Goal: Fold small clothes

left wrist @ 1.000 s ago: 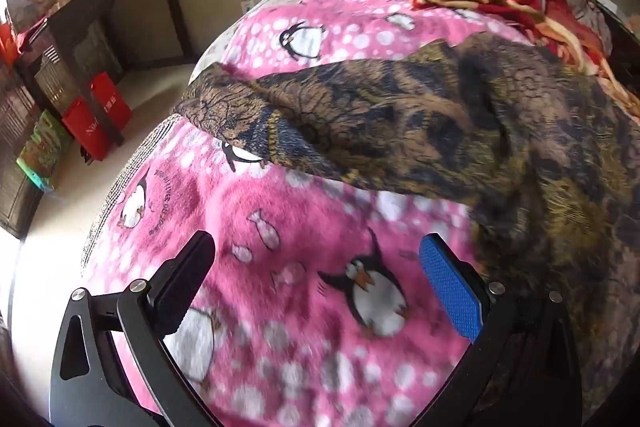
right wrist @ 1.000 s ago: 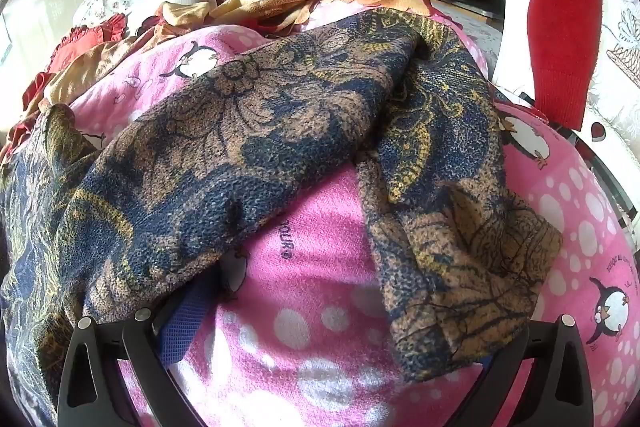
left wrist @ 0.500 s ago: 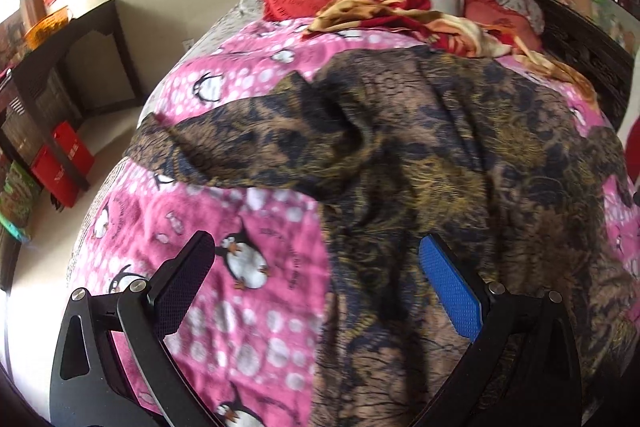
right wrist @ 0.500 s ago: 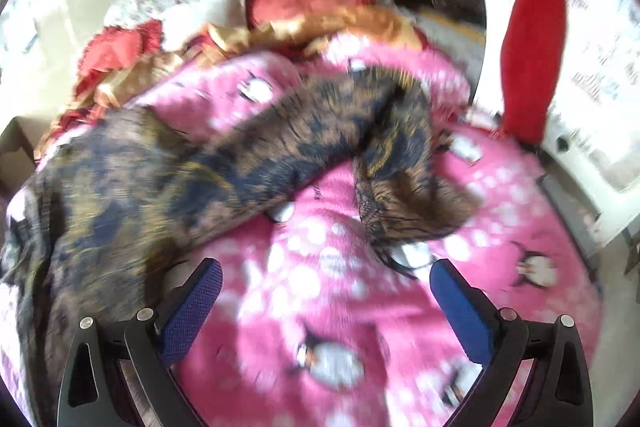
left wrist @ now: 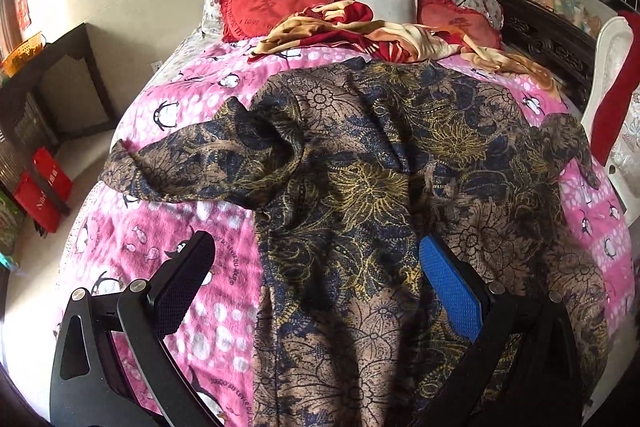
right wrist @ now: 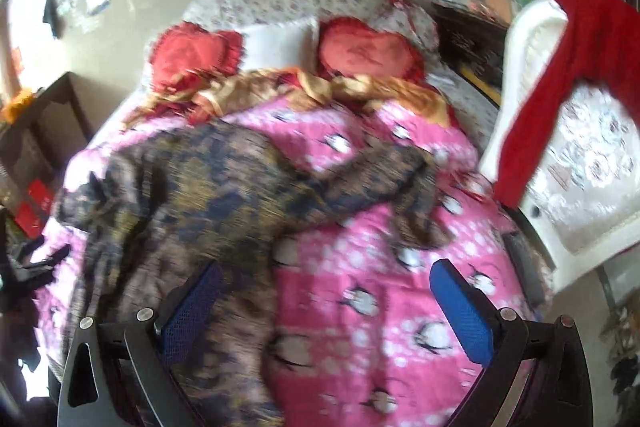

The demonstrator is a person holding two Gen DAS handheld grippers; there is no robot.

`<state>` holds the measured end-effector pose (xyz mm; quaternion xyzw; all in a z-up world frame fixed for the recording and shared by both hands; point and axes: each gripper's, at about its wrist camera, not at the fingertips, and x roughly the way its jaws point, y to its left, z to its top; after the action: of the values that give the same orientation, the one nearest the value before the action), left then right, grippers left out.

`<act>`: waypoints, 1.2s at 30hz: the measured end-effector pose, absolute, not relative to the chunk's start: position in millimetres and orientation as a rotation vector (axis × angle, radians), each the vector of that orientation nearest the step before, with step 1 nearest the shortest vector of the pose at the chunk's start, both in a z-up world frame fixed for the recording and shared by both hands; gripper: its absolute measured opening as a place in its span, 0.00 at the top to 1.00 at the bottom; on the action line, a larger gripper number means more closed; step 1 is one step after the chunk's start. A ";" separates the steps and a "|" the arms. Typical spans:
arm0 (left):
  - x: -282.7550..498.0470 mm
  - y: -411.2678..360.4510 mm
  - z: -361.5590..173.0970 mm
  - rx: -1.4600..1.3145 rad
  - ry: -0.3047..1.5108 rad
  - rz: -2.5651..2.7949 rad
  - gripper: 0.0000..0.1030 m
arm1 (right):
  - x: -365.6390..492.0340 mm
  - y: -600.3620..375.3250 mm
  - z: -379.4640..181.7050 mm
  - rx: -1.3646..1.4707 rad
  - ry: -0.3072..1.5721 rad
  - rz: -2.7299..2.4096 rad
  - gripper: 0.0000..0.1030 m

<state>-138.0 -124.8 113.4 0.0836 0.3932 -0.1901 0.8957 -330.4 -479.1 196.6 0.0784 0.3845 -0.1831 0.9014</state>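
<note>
L gripper [left wrist: 316, 263] and R gripper [right wrist: 326, 291] seen w/ jaws apart, nothing held; both raised vs 1 s ago, when R sat under the cloth. Patterned garment [left wrist: 360, 187] now spread flat on pink penguin blanket [left wrist: 168, 231], sleeves out. Red pillows [left wrist: 272, 1] beyond. R view blurred.

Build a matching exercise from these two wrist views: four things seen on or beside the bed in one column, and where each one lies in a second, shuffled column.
Things
1. patterned brown-and-navy garment
2. red heart-shaped cushions
3. red cloth
4. red bags

Places
A. on the floor left of the bed
B. spread over the pink penguin blanket
C. draped on the white chair to the right
D. at the head of the bed

Pairs: 1-B, 2-D, 3-C, 4-A
</note>
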 end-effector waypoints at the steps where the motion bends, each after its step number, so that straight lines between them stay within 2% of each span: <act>1: -137.9 -123.8 114.5 0.174 0.811 -0.390 0.00 | -323.1 -465.5 198.6 0.169 0.787 -0.344 0.00; 9: -132.0 -109.2 125.5 0.163 0.793 -0.340 0.00 | -270.3 -375.4 200.1 0.262 0.758 -0.114 0.00; 15: -125.3 -97.8 129.0 0.149 0.791 -0.307 0.00 | -225.0 -315.6 195.4 0.211 0.749 -0.027 0.00; 36: -113.9 -99.6 125.7 0.140 0.812 -0.303 0.00 | -187.8 -320.5 152.8 0.148 0.752 -0.188 0.00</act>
<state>-113.9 -99.6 125.7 0.0678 0.3930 -0.1469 0.9052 -187.8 -320.5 152.8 0.0722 0.3663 -0.0915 0.9232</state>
